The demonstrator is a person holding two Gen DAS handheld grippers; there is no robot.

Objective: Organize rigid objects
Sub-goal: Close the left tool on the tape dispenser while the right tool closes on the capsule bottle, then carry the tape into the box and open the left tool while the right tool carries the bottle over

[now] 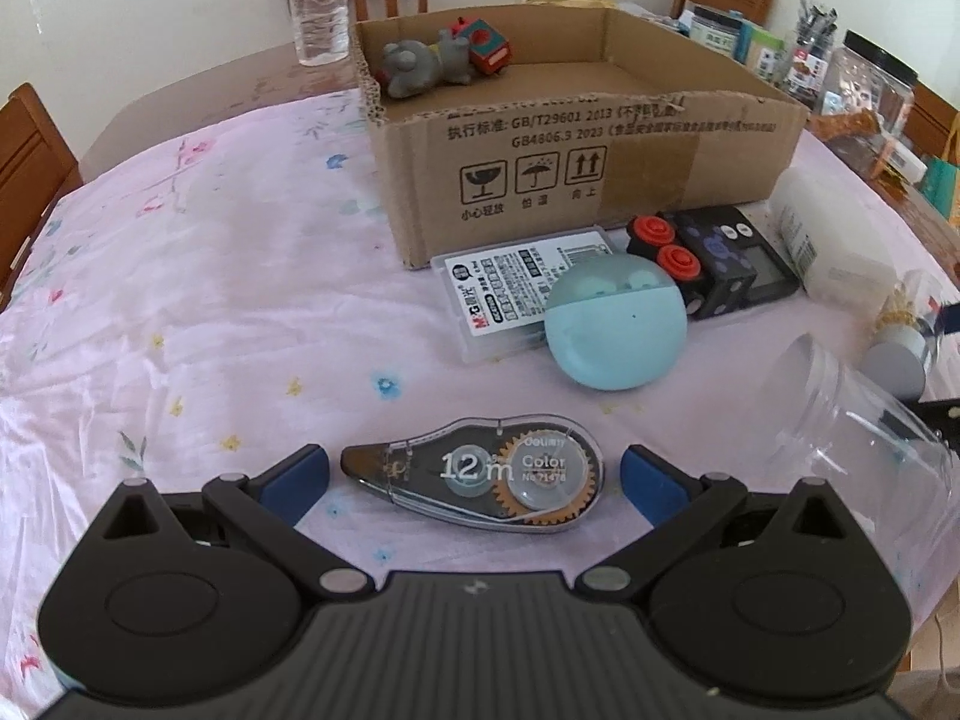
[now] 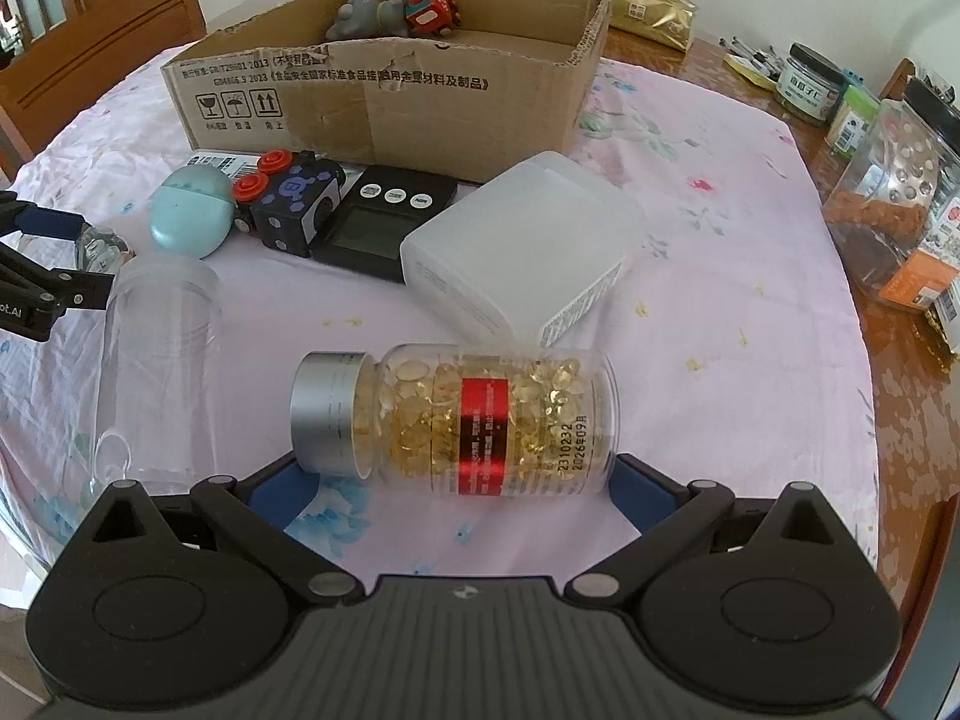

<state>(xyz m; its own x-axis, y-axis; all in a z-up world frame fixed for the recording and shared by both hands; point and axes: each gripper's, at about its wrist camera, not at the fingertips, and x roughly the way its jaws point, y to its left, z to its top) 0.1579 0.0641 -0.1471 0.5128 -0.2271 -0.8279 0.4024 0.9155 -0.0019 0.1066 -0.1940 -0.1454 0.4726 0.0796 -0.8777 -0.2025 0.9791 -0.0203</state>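
A clear correction tape dispenser (image 1: 480, 477) lies on the pink tablecloth between the spread blue fingers of my open left gripper (image 1: 474, 480). A capsule bottle (image 2: 456, 420) with a silver cap lies on its side between the fingers of my open right gripper (image 2: 459, 495). A cardboard box (image 1: 576, 150) stands behind, holding a grey toy (image 1: 423, 63) and a red toy cube (image 1: 489, 42). In front of the box lie a blue round case (image 1: 615, 324), a white labelled case (image 1: 510, 288), a black cube with red buttons (image 1: 690, 264) and a black timer (image 2: 384, 216).
A clear empty jar (image 2: 156, 372) lies left of the capsule bottle, a white plastic container (image 2: 522, 252) behind it. A water bottle (image 1: 318, 0) stands past the box. Jars and packets (image 2: 888, 180) crowd the right table edge. Wooden chairs (image 2: 90, 48) ring the table.
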